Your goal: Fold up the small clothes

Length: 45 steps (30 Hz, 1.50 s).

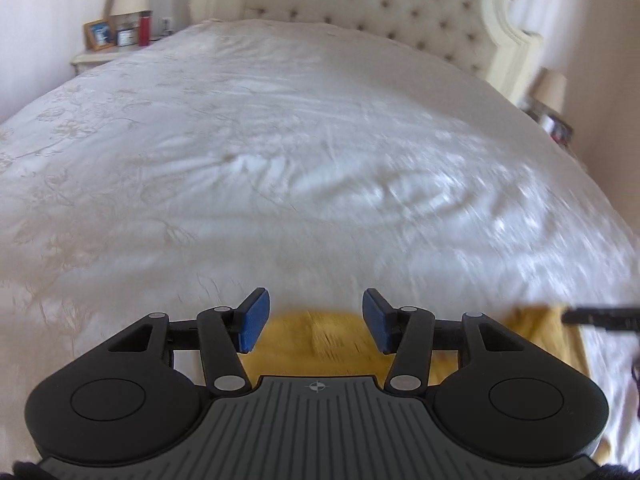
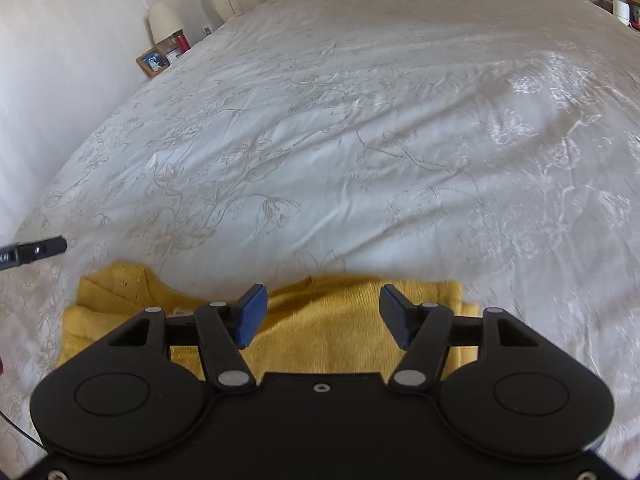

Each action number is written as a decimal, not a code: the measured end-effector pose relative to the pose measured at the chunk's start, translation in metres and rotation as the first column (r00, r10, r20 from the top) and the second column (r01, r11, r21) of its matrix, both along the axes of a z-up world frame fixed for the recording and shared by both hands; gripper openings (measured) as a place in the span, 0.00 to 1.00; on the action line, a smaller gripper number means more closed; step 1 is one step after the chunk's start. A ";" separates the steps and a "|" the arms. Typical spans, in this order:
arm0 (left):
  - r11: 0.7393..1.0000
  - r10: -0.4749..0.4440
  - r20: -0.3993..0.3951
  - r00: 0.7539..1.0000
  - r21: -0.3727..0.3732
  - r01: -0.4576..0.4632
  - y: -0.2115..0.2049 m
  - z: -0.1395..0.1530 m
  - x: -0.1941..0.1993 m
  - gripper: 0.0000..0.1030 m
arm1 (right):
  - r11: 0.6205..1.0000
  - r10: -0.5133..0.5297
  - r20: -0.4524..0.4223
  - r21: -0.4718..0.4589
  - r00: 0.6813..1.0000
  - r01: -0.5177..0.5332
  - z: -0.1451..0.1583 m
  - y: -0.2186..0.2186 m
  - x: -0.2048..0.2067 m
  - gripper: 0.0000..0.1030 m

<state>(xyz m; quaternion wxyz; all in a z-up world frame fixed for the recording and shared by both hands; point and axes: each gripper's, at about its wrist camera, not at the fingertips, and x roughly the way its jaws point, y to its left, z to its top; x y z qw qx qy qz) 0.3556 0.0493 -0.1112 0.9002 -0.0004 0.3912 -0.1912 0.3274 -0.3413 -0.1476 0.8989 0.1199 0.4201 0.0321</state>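
Lying at six o'clock on the bed point(image 2: 320, 120), a yellow garment point(image 2: 340, 320), seemingly knitted, sits under the left hand-held gripper point(image 1: 315, 320) and right hand-held gripper point(image 2: 320, 316), both spread wide, empty.

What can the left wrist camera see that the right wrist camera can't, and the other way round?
Only the left wrist view shows the tufted headboard broadly, with the left tool open. Only the right wrist view shows the yellow knitted garment's neckline, with the right tool open. Both share the yellow knitted garment on the white embroidered bedspread, the framed photo and red bottle.
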 end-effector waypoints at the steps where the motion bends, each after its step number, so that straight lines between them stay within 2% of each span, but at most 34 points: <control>1: 0.999 -0.035 -0.009 0.999 0.013 0.035 -0.004 -0.004 -0.012 0.49 | 1.000 0.005 0.001 0.000 1.000 -0.005 0.000 0.001 -0.007 0.66; 4: 0.991 -0.110 -0.049 0.993 0.065 0.114 -0.014 -0.018 -0.049 0.49 | 1.000 0.026 -0.019 0.009 0.999 -0.026 -0.003 0.008 -0.027 0.73; 7: 0.985 -0.150 -0.124 0.981 0.061 0.159 -0.019 -0.037 -0.073 0.49 | 0.999 0.036 -0.056 0.017 0.998 -0.035 -0.011 0.018 -0.044 0.73; 11: 0.975 -0.181 -0.174 0.968 0.097 0.199 -0.026 -0.059 -0.081 0.49 | 0.999 0.042 -0.110 0.022 0.993 -0.040 -0.026 0.029 -0.058 0.75; 13: 0.972 -0.185 -0.172 0.968 0.111 0.205 -0.027 -0.065 -0.073 0.49 | 0.999 0.042 -0.132 0.020 0.990 -0.040 -0.032 0.033 -0.062 0.81; 16: 0.978 -0.152 -0.152 0.977 0.123 0.171 -0.027 -0.065 -0.049 0.49 | 0.999 0.033 -0.140 0.016 0.990 -0.031 -0.038 0.035 -0.066 0.84; 21: 0.985 -0.050 -0.067 0.997 0.159 0.060 -0.023 -0.054 0.009 0.49 | 1.000 0.023 -0.144 0.023 0.989 -0.020 -0.041 0.037 -0.065 0.91; 24: 0.989 0.032 -0.031 0.999 0.143 -0.027 -0.015 -0.041 0.040 0.49 | 1.000 0.025 -0.148 0.018 0.989 -0.023 -0.043 0.039 -0.065 0.92; 27: 0.990 0.088 -0.008 0.996 0.116 -0.086 -0.007 -0.025 0.052 0.49 | 1.000 0.022 -0.144 0.016 0.989 -0.019 -0.043 0.040 -0.066 0.93; 29: 0.992 0.093 -0.004 0.996 0.092 -0.092 -0.002 -0.018 0.046 0.50 | 1.000 0.024 -0.142 0.017 0.990 -0.022 -0.043 0.040 -0.066 0.94; 31: 0.995 0.063 -0.012 0.998 0.081 -0.062 0.000 -0.017 0.029 0.55 | 1.000 0.024 -0.140 0.020 0.990 -0.021 -0.045 0.040 -0.066 0.94; 35: 0.991 0.004 -0.039 0.999 0.133 0.001 -0.001 -0.026 -0.016 0.56 | 1.000 0.027 -0.141 0.019 0.990 -0.025 -0.047 0.041 -0.065 0.96; 40: 0.991 -0.024 -0.092 0.996 0.131 0.036 -0.005 -0.042 -0.063 0.56 | 0.999 0.035 -0.146 0.014 0.989 -0.033 -0.049 0.044 -0.063 0.99; 43: 0.989 -0.042 -0.150 0.988 0.134 0.063 -0.011 -0.058 -0.065 0.56 | 0.999 0.035 -0.149 0.013 0.988 -0.034 -0.049 0.045 -0.062 0.99; 45: 0.987 -0.048 -0.156 0.987 0.147 0.071 -0.016 -0.066 -0.055 0.56 | 0.999 0.041 -0.152 0.011 0.988 -0.039 -0.049 0.045 -0.062 0.99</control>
